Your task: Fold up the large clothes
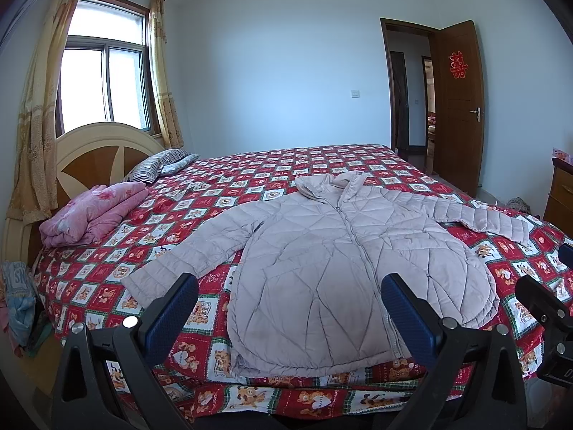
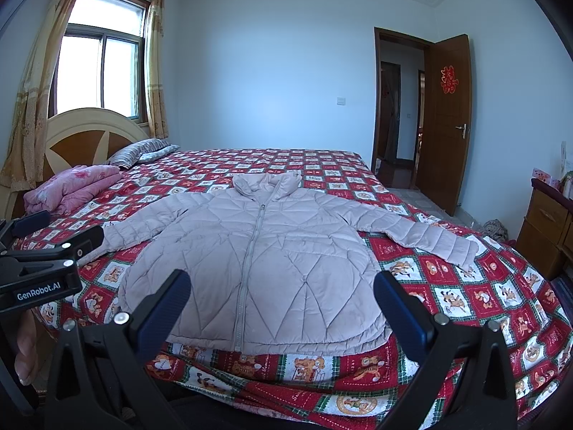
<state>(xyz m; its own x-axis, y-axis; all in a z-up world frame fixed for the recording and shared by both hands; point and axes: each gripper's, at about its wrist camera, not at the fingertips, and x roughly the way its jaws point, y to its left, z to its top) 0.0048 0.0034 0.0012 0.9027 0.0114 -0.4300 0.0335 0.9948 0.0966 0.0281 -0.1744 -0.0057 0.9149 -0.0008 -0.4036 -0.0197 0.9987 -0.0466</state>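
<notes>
Nothing folded yet, as far as I can see. The jacket (image 2: 258, 261) lies flat, front up, zipped, on the bed (image 2: 465, 297), hem along the near edge, collar toward the far side, both sleeves spread out. One sleeve runs toward the headboard end, the other toward the foot-end corner by the door.

My left gripper (image 1: 290, 308) is wide open, holding nothing, hovering above the near edge over the hem, w/ no contact. My right gripper (image 2: 283, 304) is also wide open & empty, same spot roughly, above the hem.

So I'd say step 1 is still ahead: sleeves in across the body, then hem up to collar. Whole fold is left to do. Pink blanket (image 1: 93, 215) & pillow (image 1: 157, 165) sit at the headboard end, well apart from the jacket.
</notes>
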